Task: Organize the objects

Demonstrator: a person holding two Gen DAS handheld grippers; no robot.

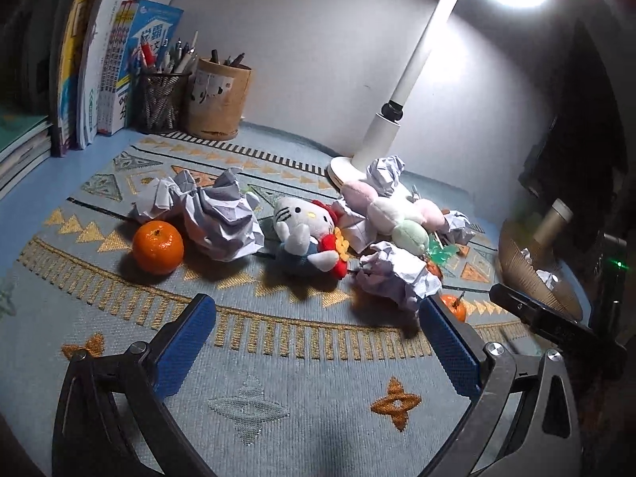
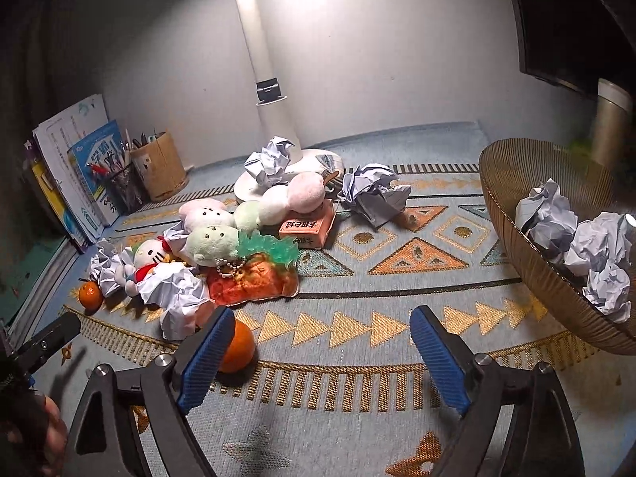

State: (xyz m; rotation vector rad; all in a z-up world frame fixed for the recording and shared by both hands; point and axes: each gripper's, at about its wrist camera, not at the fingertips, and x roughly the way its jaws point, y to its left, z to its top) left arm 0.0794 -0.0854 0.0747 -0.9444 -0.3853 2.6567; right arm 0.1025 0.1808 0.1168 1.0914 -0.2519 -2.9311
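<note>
Crumpled paper balls (image 1: 222, 214), a Hello Kitty plush (image 1: 306, 234), a string of pastel plush balls (image 1: 385, 210) and an orange (image 1: 158, 247) lie on the patterned mat. My left gripper (image 1: 318, 318) is open and empty, just short of a paper ball (image 1: 397, 274). My right gripper (image 2: 322, 334) is open and empty above the mat; a second orange (image 2: 238, 346) sits behind its left finger. A brown ribbed bowl (image 2: 516, 183) at the right holds several paper balls (image 2: 576, 234). An orange carrot-shaped toy (image 2: 254, 278) and a small pink box (image 2: 306, 226) lie in the pile.
A white desk lamp (image 1: 397, 119) stands at the back. A mesh pen cup (image 1: 163, 95), a brown pen holder (image 1: 216, 99) and upright books (image 1: 111, 59) line the back left. A metal cylinder (image 2: 610, 119) stands behind the bowl.
</note>
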